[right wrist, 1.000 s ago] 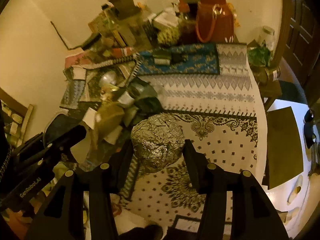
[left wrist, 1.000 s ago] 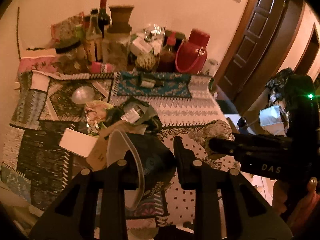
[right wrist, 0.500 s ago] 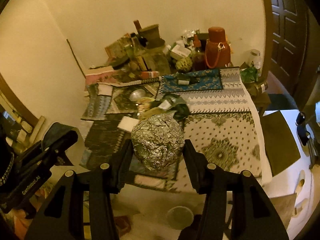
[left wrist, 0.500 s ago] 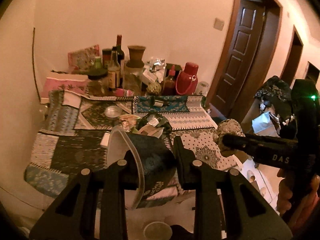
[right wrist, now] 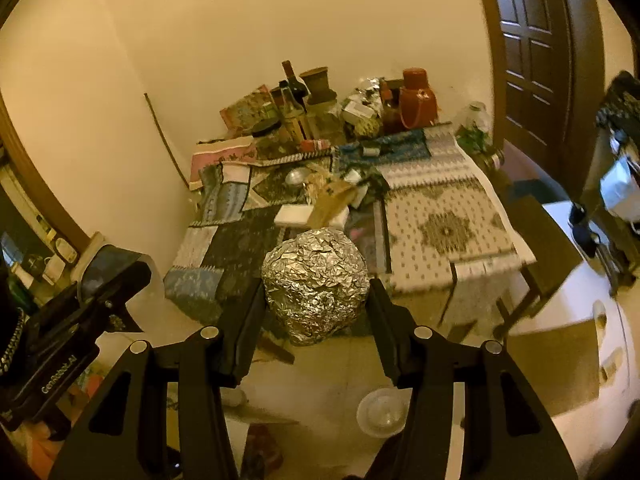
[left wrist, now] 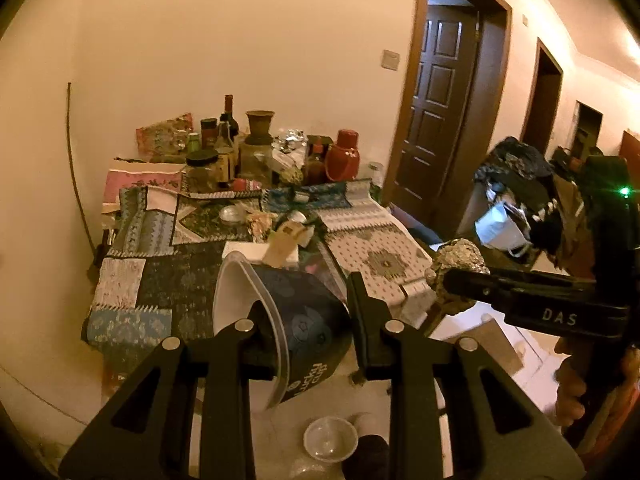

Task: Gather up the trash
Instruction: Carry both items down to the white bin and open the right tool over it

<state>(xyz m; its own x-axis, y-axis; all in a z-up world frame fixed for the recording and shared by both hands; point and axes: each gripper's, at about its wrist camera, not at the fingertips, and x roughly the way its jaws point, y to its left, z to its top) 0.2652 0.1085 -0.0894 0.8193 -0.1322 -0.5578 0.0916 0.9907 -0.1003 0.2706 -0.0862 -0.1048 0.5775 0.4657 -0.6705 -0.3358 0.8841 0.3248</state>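
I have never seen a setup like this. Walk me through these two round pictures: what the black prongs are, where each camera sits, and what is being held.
No robot here: a person carries a hand-held pair of black tongs in each hand, and a fisheye camera on each looks forward along its two fingers, hence the round, bent pictures.

In the left camera's picture, the left tongs are shut on a dark blue paper bowl with a white inside, tipped on its side. The right tongs reach in from the right edge.

In the right camera's picture, the right tongs are shut on a crumpled ball of silver foil. The left tongs show at the left edge.

Ahead stands a table covered in patterned cloths, with bottles, jars and a red jug at the back and papers and wrappers mid-table. A clear plastic cup lies on the floor.
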